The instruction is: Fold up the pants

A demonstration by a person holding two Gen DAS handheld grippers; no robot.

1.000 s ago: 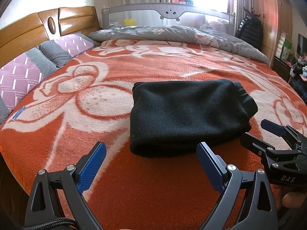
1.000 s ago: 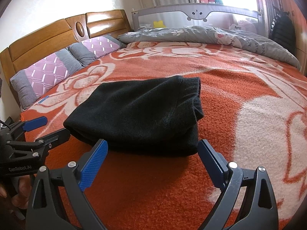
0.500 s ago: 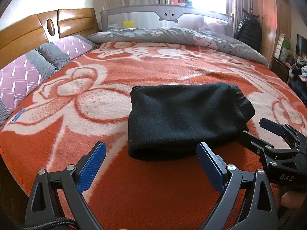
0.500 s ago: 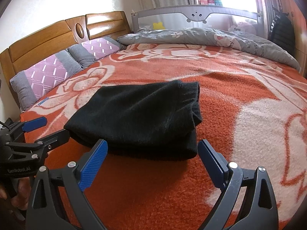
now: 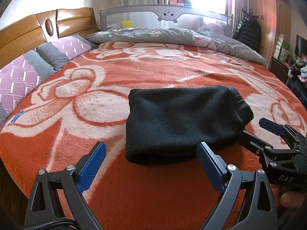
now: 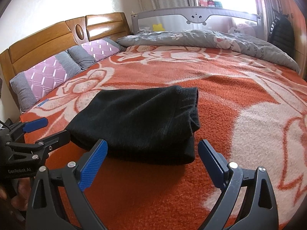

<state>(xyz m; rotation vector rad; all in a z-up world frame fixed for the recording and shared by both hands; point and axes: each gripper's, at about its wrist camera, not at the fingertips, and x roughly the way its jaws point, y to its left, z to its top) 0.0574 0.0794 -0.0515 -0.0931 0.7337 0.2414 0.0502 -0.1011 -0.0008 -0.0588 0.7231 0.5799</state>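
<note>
Lying folded into a thick, compact rectangle, black pants point(image 5: 178, 122) rest near the front of an orange blanket point(image 5: 153, 191) with a large white flower pattern, spread over a bed. Just short of the bundle, the left gripper point(image 5: 151, 164) hovers with its blue-padded fingers spread wide and holding nothing. Alongside it, the right gripper point(image 6: 152, 163) is likewise spread apart and empty, close to the near edge of the pants without touching them. Purple and grey pillows point(image 6: 57, 72) line a wooden headboard point(image 6: 48, 36) at left, and a grey quilt point(image 5: 172, 36) lies along the far side.
</note>
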